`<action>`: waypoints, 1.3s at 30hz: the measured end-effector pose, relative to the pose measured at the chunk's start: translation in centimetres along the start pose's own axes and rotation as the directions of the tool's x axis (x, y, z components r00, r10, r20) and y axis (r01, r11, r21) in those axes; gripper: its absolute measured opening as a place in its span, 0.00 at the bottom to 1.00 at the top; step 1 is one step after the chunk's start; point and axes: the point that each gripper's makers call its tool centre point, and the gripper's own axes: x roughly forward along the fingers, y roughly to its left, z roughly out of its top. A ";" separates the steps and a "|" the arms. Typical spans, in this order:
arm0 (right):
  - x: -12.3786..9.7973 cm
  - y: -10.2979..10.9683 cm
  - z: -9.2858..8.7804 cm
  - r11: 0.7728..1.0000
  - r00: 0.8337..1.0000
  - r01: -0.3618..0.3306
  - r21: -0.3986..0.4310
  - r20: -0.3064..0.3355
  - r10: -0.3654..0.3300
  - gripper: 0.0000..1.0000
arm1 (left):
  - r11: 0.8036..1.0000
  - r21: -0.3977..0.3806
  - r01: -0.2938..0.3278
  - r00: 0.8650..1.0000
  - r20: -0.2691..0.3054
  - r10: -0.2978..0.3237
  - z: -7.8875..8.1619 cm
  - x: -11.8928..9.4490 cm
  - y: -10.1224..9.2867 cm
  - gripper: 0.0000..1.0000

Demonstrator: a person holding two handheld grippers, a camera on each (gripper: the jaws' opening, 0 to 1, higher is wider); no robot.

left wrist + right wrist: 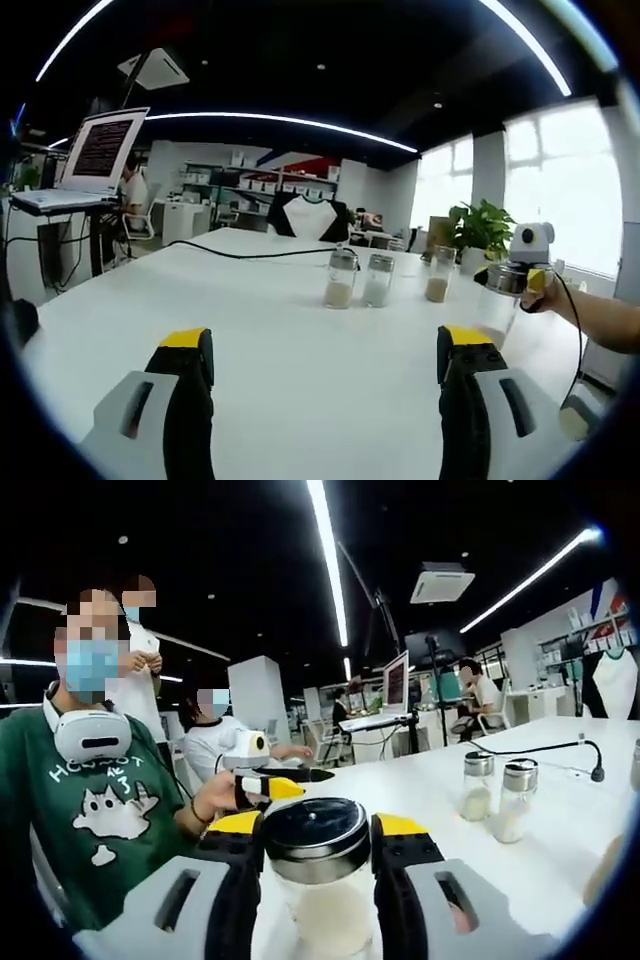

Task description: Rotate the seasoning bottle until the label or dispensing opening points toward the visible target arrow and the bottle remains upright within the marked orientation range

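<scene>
The white table [300, 330] spreads wide under both my claws. My left claw [325, 365] hovers level above it with its jaws spread far apart and nothing between them, pointing across the bare tabletop toward two bottles [358, 278] standing upright side by side near the middle. A third jar [438, 276] stands to their right, apart from them.

In the left gripper view, my right claw [520, 275] comes in from the right with my forearm [600, 318] reaching in behind it, holding a bottle [503, 300] upright over the table's right part.

In the right gripper view, that right claw [318, 855] has its yellow-tipped jaws pressed against both sides of the bottle [318, 870], just under its dark round cap [315, 832]. The bottle stands upright between the jaws, pale powder showing through the glass. I cannot tell which way its opening faces. The two other bottles [497, 795] stand further out on the table [560, 820] to the right. My left claw [262, 786] shows behind the cap, in my hand [215, 795].
</scene>
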 end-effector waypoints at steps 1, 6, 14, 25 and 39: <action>0.0 -0.1 0.0 1.000 1.000 0.009 -0.021 -0.010 -0.009 0.40 | 1.000 0.002 -0.004 1.000 0.001 0.004 0.0 0.0 0.1 0.98; 0.0 -0.1 -0.2 0.999 1.000 0.009 -0.044 -0.019 -0.010 0.40 | 1.000 -0.002 -0.003 1.000 0.003 0.003 0.1 -0.1 0.1 0.98; -0.1 -0.2 -0.2 0.999 1.000 0.010 -0.050 -0.014 -0.011 0.39 | 1.000 -0.002 0.002 1.000 0.005 -0.002 0.2 -0.1 -0.1 0.98; -0.1 -0.3 -0.3 0.997 0.998 0.055 -0.055 -0.020 -0.056 0.39 | 1.000 -0.005 -0.002 1.000 0.005 0.002 0.2 -0.1 0.2 0.98; -0.2 -0.5 -0.6 0.989 0.989 0.136 -0.061 -0.056 -0.139 0.39 | 1.000 -0.012 -0.007 1.000 0.017 0.007 0.5 -0.2 0.5 0.98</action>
